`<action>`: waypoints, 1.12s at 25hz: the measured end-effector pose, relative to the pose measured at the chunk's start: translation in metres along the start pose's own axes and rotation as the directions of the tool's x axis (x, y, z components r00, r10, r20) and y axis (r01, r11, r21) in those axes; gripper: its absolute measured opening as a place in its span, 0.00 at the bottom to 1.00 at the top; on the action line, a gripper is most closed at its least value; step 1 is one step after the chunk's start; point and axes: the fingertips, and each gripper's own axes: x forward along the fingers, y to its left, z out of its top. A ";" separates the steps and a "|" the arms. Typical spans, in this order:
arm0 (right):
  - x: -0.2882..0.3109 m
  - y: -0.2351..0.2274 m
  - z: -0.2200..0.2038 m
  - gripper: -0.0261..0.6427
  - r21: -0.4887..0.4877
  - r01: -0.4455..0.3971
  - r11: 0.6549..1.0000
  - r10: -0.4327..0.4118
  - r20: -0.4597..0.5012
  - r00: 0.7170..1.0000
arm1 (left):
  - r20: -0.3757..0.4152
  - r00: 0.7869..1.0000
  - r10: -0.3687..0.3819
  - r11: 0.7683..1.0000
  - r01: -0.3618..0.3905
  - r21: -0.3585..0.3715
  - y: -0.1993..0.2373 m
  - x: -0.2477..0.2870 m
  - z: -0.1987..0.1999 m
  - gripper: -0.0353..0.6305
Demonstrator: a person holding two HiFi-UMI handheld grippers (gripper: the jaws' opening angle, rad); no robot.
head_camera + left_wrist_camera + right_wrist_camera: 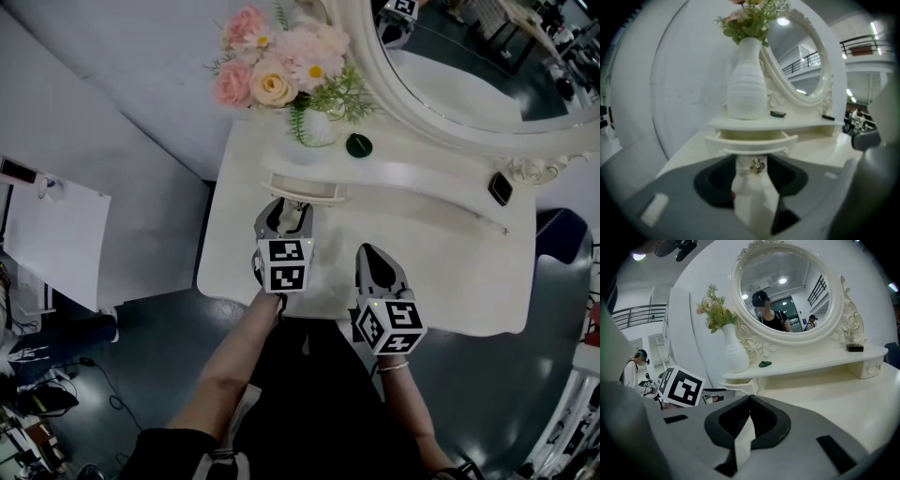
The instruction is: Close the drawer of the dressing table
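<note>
text: I can read none in any view, no letters, digits or brand marks.
left cube (282,264): black-and-white square markers on two faces in my head view. Pattern only, nothing to read off.
right cube (390,325): same kind of markers, two faces showing. Pattern only.
left cube, right gripper view (681,386): one marker face, sharp, black blocks on white. Still no characters.
black slab (500,187): lies on the shelf. Any print on it is too small for me to tell.
box (19,172): at my far left. Markings on it are unreadable.
</note>
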 end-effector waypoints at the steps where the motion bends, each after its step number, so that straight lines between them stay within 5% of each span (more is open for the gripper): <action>1: -0.001 -0.001 0.000 0.04 0.000 0.002 1.000 -0.002 0.001 1.000 | 0.000 1.000 0.002 1.000 -0.002 -0.001 0.000 0.001 0.001 0.38; 28: -0.004 -0.011 0.003 0.04 0.004 0.007 1.000 -0.007 0.003 1.000 | 0.007 0.999 0.053 0.999 -0.053 0.002 0.001 0.027 0.017 0.38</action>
